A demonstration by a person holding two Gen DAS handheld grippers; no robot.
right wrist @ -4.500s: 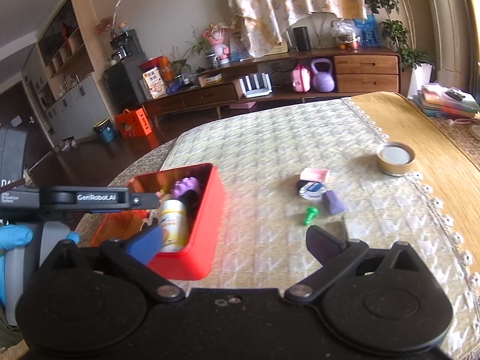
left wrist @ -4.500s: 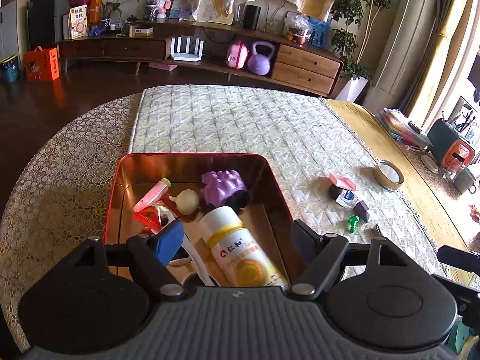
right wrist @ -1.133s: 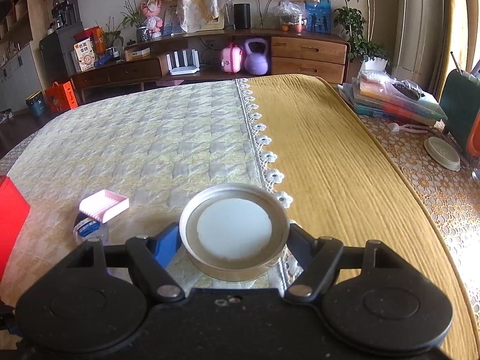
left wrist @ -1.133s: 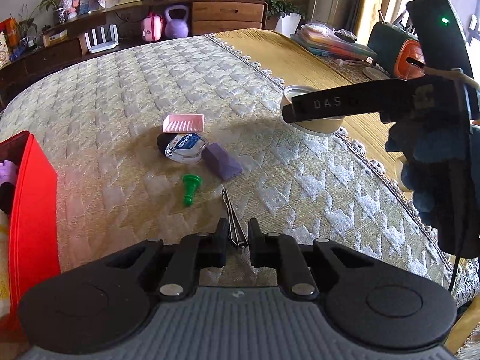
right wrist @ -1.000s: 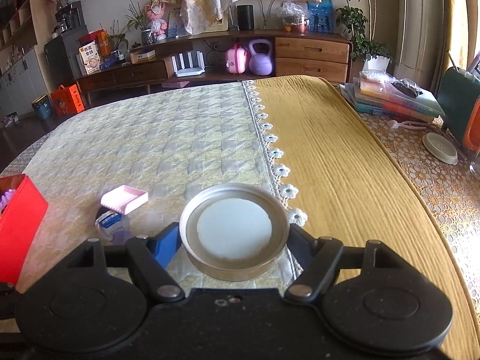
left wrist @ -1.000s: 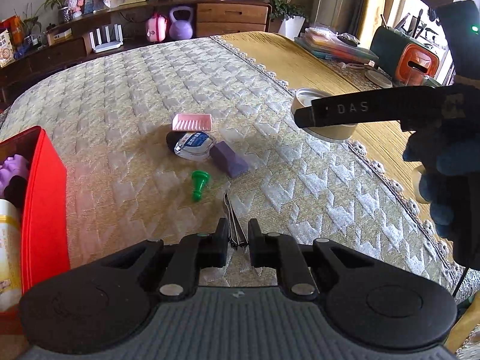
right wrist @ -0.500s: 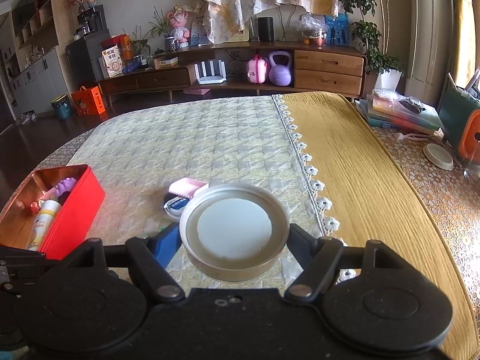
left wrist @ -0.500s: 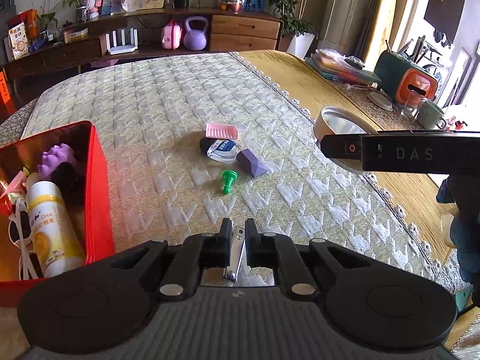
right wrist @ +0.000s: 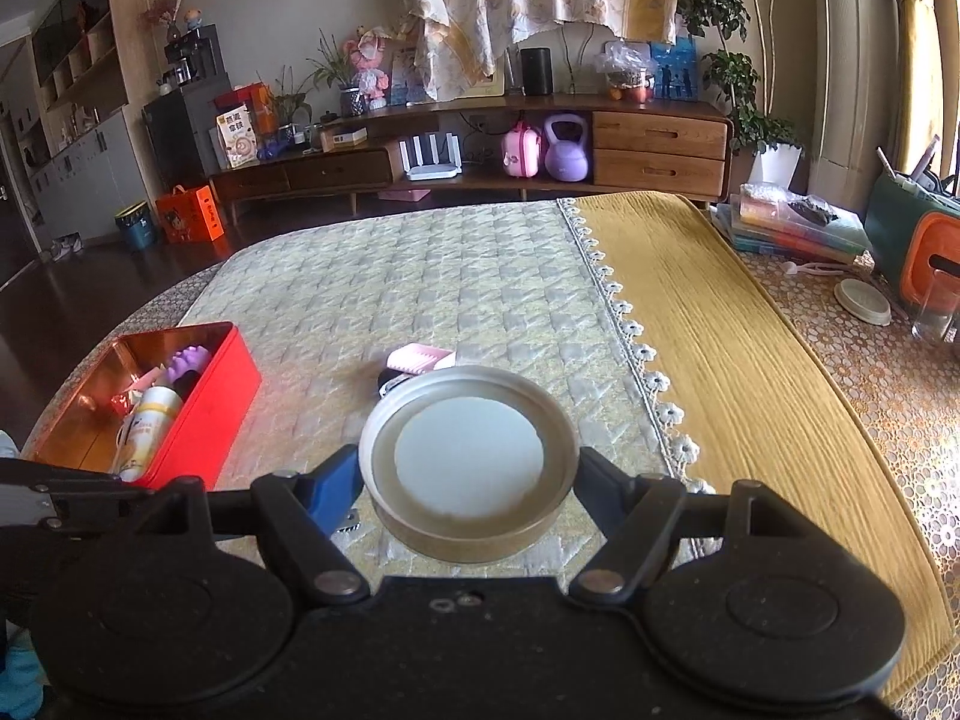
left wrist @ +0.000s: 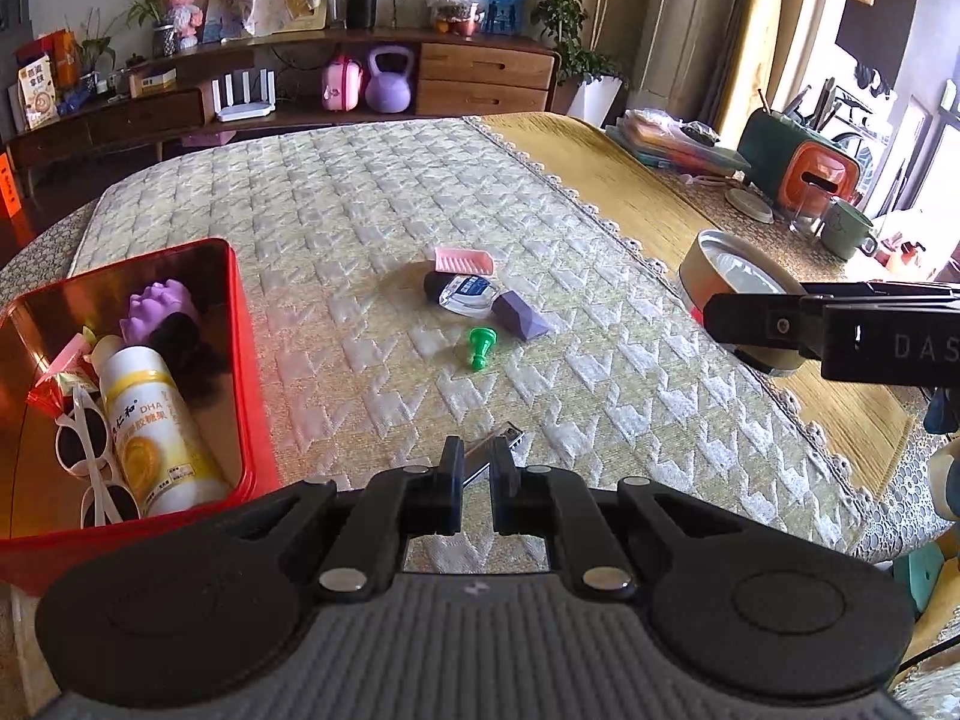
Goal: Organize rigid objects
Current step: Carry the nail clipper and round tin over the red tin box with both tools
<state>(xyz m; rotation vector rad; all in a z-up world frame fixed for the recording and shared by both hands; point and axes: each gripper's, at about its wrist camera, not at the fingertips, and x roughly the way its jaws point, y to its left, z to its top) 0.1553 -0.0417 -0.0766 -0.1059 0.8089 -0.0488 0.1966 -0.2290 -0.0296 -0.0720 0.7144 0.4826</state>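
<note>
Left gripper [left wrist: 475, 463] clamped tight on a small flat silver metal nail clipper [left wrist: 491, 449], low centre of frame: thin, stiff, slick, likely to pivot unless pinched across its flat sides. Right gripper [right wrist: 468, 468] closed on a round shallow metal tin with white lid [right wrist: 468, 461], mid-frame: light, rigid, smooth-walled, best held across the rim. Open red rectangular metal box [left wrist: 237, 324] at left, probable destination.

We were in a home's living room: a long wooden sideboard [right wrist: 480, 162] carried potted plants [right wrist: 327, 75], a doll [right wrist: 369, 69] and a speaker [right wrist: 536, 79], a purple kettlebell [right wrist: 565, 147] sat below, and patterned cloths covered the table [right wrist: 690, 324].
</note>
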